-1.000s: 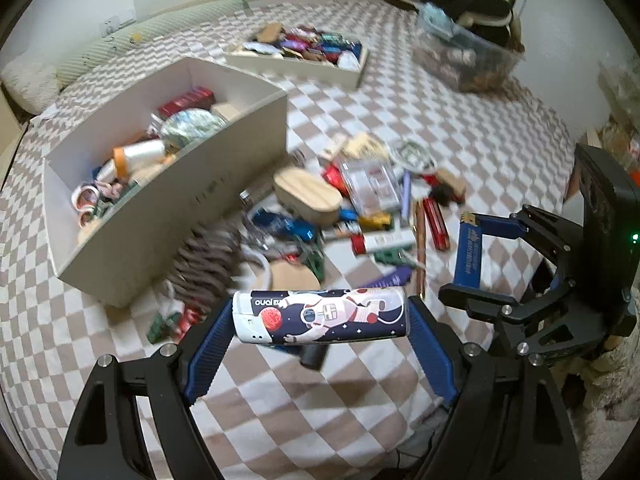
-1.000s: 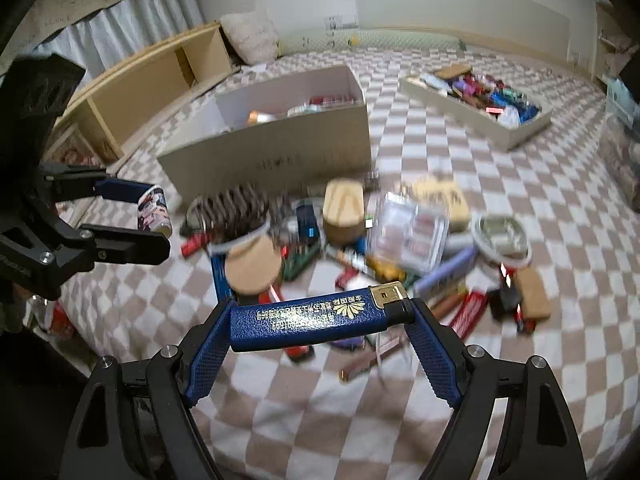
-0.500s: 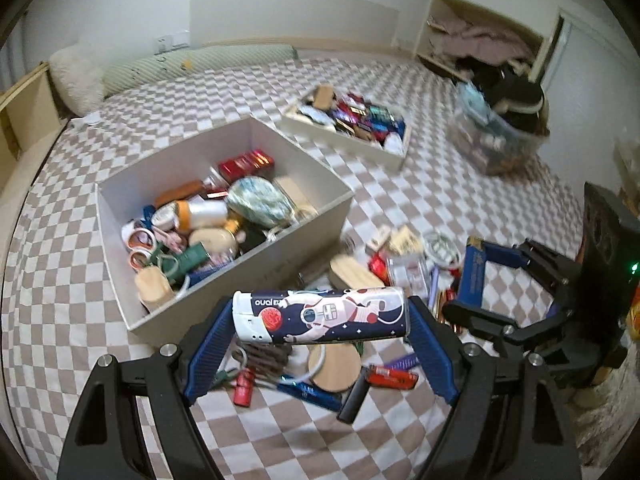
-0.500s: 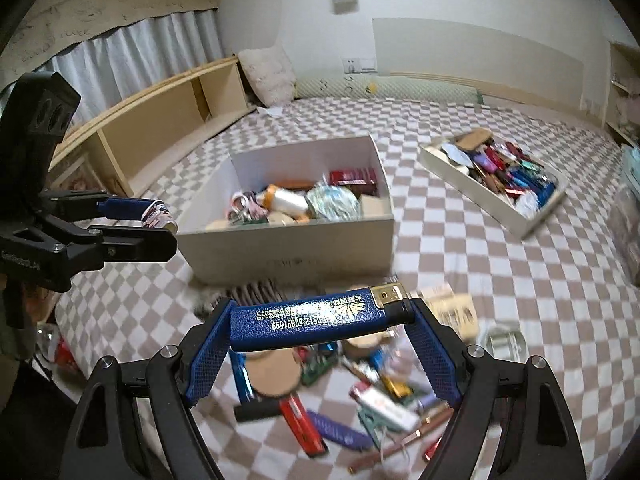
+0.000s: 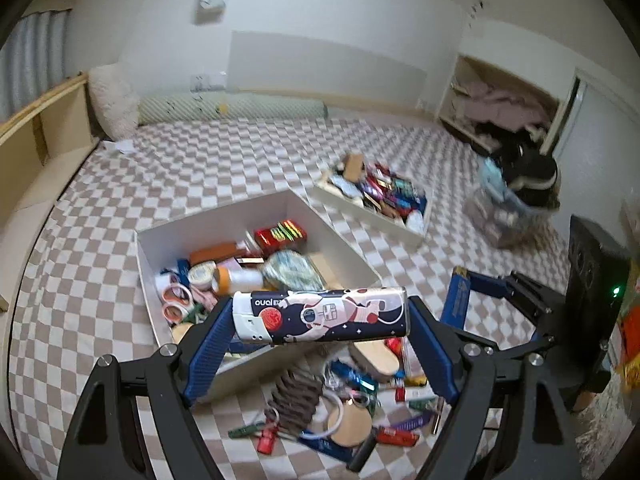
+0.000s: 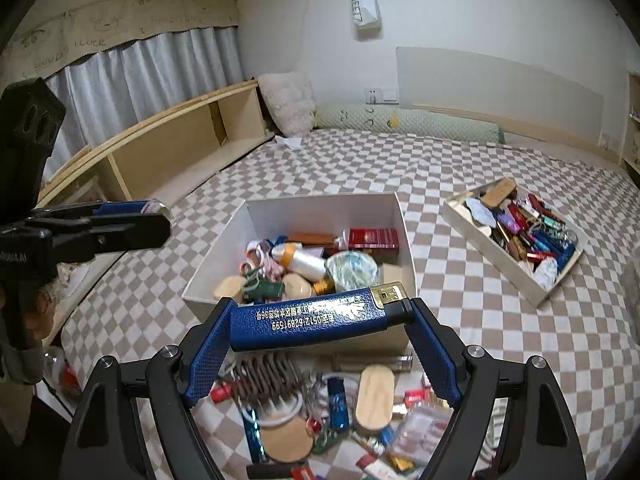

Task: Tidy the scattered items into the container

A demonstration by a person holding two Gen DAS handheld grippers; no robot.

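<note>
My left gripper [image 5: 320, 316] is shut on a large lighter with an astronaut print [image 5: 324, 314], held crosswise above the near wall of the white box [image 5: 152, 276]. My right gripper [image 6: 320, 320] is shut on a large dark blue lighter [image 6: 316, 320] with gold print, also crosswise, in front of the same white box [image 6: 296, 208]. The box holds tape rolls, a bottle, a red pack and other small things. Scattered items [image 6: 332, 404] lie on the checkered bed below both grippers: a brown hair claw, wooden discs, lighters, key rings. The right gripper [image 5: 460, 304] shows at the right of the left wrist view.
A second, shallow tray [image 6: 520, 232] full of small items sits further back to the right. A wooden shelf [image 6: 168, 148] runs along the left, with a pillow [image 6: 288, 102] and a green bolster [image 6: 408, 124] by the wall. A clear bin with clothes [image 5: 512, 208] stands at the right.
Both grippers have risen with their lighters and tilted up, so the white box's inside and the far wall now show. The scattered pile has dropped toward the bottom of both views.
</note>
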